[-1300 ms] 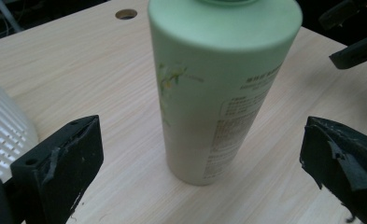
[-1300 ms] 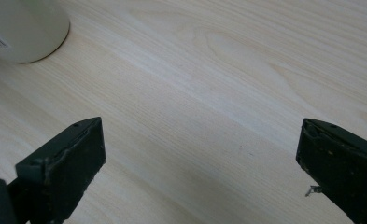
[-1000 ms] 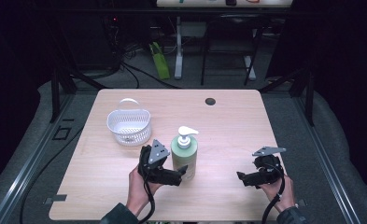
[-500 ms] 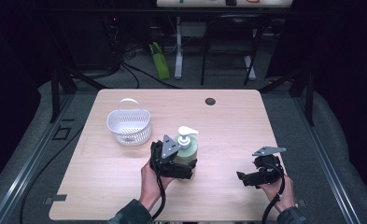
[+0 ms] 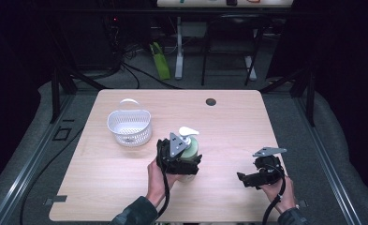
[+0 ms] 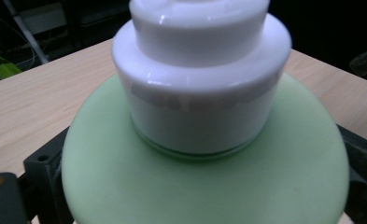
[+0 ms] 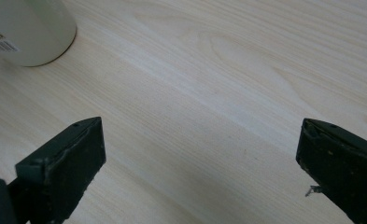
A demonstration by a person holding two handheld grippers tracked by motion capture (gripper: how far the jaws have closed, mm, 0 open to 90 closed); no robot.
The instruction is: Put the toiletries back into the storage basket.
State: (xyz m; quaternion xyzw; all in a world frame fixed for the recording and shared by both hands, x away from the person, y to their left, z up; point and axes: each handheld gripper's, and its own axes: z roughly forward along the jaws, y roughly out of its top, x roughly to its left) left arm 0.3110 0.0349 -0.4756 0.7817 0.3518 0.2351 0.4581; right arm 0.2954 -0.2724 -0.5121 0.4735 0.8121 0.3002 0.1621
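From my remote station I count one pale green pump bottle [image 5: 189, 149] with one white pump top, one white perforated basket [image 5: 129, 125], one dark round hole [image 5: 210, 101] in the single wooden table [image 5: 238, 122], and two hand-held grippers, the left gripper [image 5: 191, 165] and the right gripper [image 5: 241, 178].

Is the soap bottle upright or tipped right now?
Upright. In the high view the bottle stands on the table with its white pump on top; the left gripper is around its body.
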